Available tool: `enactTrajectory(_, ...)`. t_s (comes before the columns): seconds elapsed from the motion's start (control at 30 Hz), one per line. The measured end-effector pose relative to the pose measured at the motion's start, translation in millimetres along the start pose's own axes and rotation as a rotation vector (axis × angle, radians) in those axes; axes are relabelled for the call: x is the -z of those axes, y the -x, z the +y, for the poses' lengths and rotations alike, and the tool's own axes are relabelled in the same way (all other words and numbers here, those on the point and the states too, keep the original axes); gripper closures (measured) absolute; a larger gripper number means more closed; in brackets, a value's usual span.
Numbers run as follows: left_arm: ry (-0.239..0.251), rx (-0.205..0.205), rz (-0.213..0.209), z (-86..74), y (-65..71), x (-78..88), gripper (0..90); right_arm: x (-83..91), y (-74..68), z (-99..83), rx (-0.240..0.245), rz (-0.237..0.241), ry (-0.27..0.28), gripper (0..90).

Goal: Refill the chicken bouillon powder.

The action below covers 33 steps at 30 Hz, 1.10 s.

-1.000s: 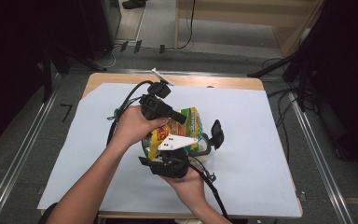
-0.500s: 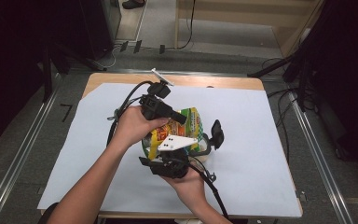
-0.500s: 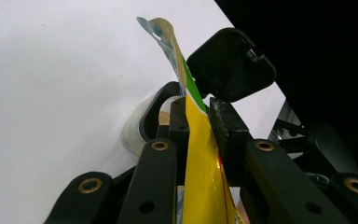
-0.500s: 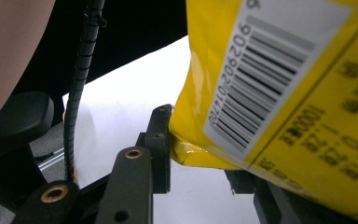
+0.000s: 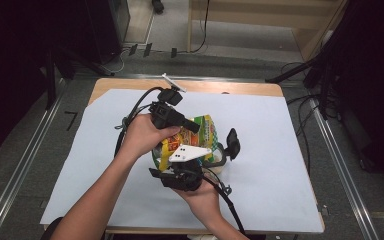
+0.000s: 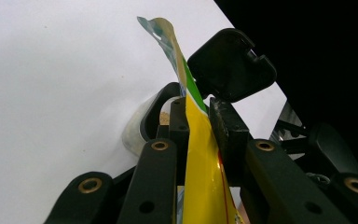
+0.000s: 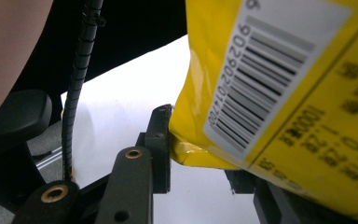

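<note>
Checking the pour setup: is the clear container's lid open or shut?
Open. The black lid stands flipped up off the container rim, beside the yellow bag.

We read a barcode numbered 902902014700 on the white label [image 7: 279, 70] of the yellow packet [image 7: 307, 154].

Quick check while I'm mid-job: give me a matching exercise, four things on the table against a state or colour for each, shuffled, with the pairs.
Things:
1. left gripper
2. right gripper
3. yellow snack bag
4. container lid

States:
A. black, flipped up and open
B. clamped on the bag's upper edge
C. held between both grippers over the container
D. gripping the bag's lower corner near the barcode

Pairs: 1-B, 2-D, 3-C, 4-A
</note>
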<state>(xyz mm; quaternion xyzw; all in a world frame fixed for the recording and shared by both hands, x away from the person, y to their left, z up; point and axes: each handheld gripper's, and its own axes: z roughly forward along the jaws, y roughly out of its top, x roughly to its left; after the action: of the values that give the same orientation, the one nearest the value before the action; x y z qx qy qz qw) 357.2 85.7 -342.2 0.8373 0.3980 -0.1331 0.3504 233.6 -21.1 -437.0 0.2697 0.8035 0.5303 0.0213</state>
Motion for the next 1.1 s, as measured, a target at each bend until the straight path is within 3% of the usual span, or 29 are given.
enactTrajectory(1.1,0.013,-0.018,0.005,3.1,2.8,-1.6,80.2,1.1,4.0,-0.8,0.007,-0.020,0.005,68.2)
